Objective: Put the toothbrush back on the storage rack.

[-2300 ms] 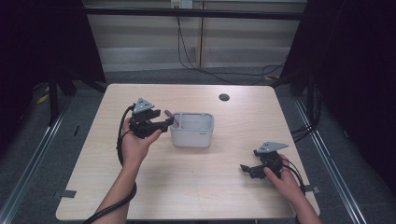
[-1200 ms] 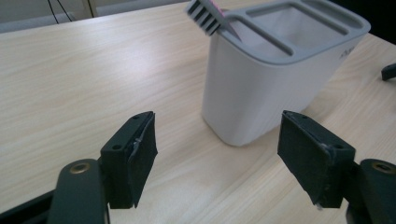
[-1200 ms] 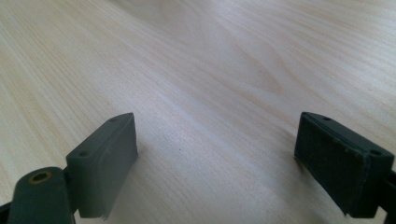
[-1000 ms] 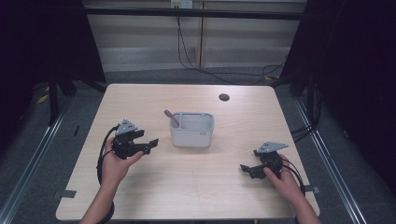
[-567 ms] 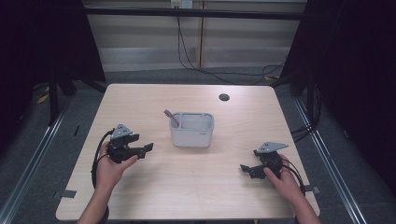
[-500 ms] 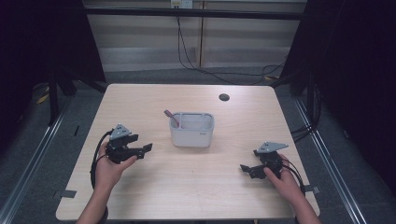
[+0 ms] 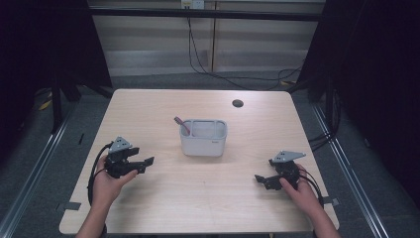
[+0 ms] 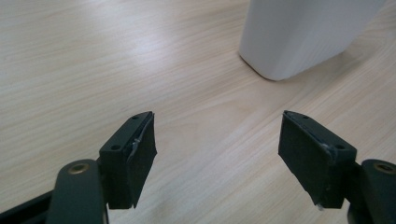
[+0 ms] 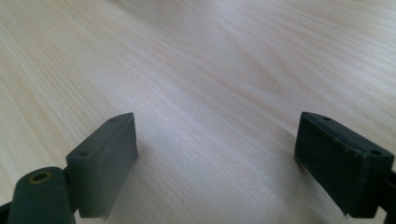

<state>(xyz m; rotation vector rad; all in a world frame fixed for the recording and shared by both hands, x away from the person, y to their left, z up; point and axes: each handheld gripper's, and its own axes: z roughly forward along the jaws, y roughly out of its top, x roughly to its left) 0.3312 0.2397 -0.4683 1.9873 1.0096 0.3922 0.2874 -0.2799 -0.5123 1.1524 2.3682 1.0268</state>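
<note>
Now our left gripper point(image 7: 143, 162) and right gripper point(image 7: 261, 179) have wide-open, empty jaws. If we swing left's toward mid-frame, we could knock over the white holder point(image 7: 203, 138) with its pink-handled tool point(image 7: 180, 123).

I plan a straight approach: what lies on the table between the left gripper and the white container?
Nothing: bare wood separates the left gripper from the white container, seen in the high view.

The right tool point(image 9: 217, 165) stands with jaws wide apart, nothing between them, over bare wooden table point(image 9: 224, 70).
</note>
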